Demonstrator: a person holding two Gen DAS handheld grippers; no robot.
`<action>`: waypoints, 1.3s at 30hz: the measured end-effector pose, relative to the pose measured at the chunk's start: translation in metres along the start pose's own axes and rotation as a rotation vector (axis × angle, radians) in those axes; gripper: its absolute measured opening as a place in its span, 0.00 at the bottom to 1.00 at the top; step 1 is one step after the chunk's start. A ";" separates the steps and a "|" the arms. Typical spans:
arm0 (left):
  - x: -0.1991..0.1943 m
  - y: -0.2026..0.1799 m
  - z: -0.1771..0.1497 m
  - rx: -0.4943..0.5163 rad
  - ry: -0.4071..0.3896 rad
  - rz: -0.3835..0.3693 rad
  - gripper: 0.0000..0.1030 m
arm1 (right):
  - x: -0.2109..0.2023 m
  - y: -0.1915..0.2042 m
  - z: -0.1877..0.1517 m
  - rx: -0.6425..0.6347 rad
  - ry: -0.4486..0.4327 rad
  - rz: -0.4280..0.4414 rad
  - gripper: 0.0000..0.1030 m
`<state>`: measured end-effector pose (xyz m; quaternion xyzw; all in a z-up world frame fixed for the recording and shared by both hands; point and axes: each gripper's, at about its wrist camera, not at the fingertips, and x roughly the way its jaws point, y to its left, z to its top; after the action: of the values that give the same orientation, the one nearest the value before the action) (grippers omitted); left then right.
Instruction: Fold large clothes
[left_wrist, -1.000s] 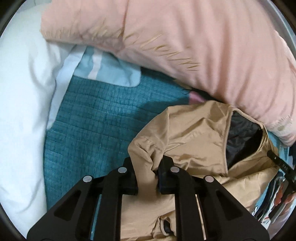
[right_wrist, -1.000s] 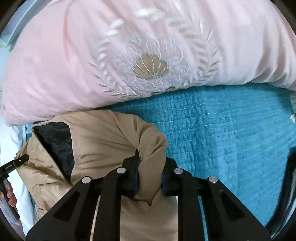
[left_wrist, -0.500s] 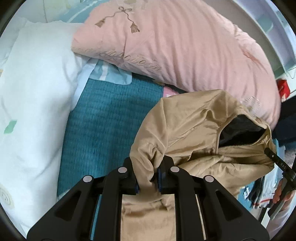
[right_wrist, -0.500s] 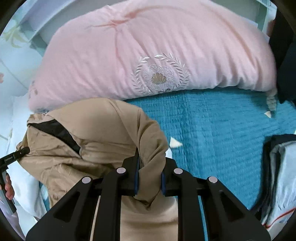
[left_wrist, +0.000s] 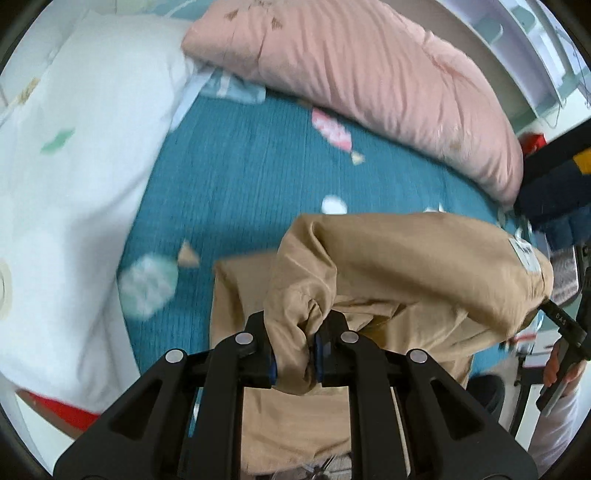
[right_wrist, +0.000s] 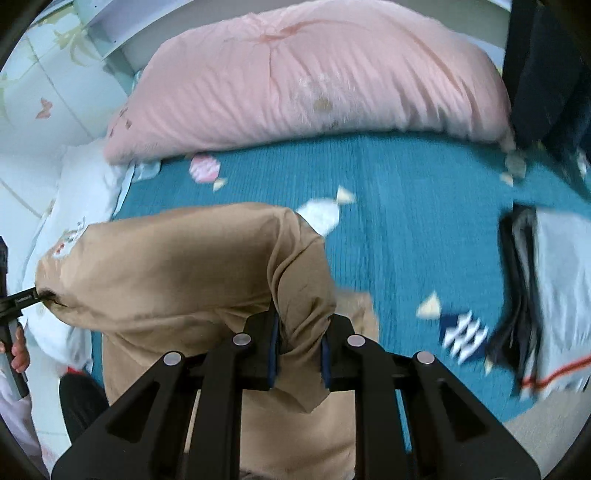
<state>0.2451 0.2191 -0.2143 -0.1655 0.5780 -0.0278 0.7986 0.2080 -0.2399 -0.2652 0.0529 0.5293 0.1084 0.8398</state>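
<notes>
A tan jacket (left_wrist: 406, 266) hangs stretched between my two grippers, lifted above the teal bed cover (left_wrist: 240, 166). My left gripper (left_wrist: 293, 354) is shut on a bunched corner of it. My right gripper (right_wrist: 299, 350) is shut on the opposite corner of the tan jacket (right_wrist: 166, 266). A lower layer of the jacket droops below both grippers. Each view shows the other gripper's tip at the jacket's far end.
A large pink duvet (right_wrist: 314, 74) lies along the far side of the bed. A white pillow (left_wrist: 74, 166) is at the left. Folded grey and dark clothes (right_wrist: 546, 295) lie on the right of the cover (right_wrist: 406, 221). Dark clothing (left_wrist: 554, 184) hangs at the right.
Both grippers have pulled back and up from the pink duvet with the jacket. The jacket has come off the bed, and its black lining no longer shows.
</notes>
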 end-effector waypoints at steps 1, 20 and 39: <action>0.001 0.002 -0.010 0.003 0.007 -0.001 0.13 | -0.003 0.001 -0.012 -0.004 0.010 0.004 0.16; 0.029 0.032 -0.131 0.068 0.126 0.117 0.64 | 0.019 -0.006 -0.153 -0.131 0.232 -0.119 0.52; -0.045 0.053 -0.155 0.090 0.069 0.234 0.70 | 0.036 0.050 -0.143 -0.110 0.260 0.051 0.13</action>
<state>0.0779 0.2443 -0.2317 -0.0599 0.6186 0.0341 0.7826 0.0882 -0.1870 -0.3489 0.0055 0.6253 0.1644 0.7629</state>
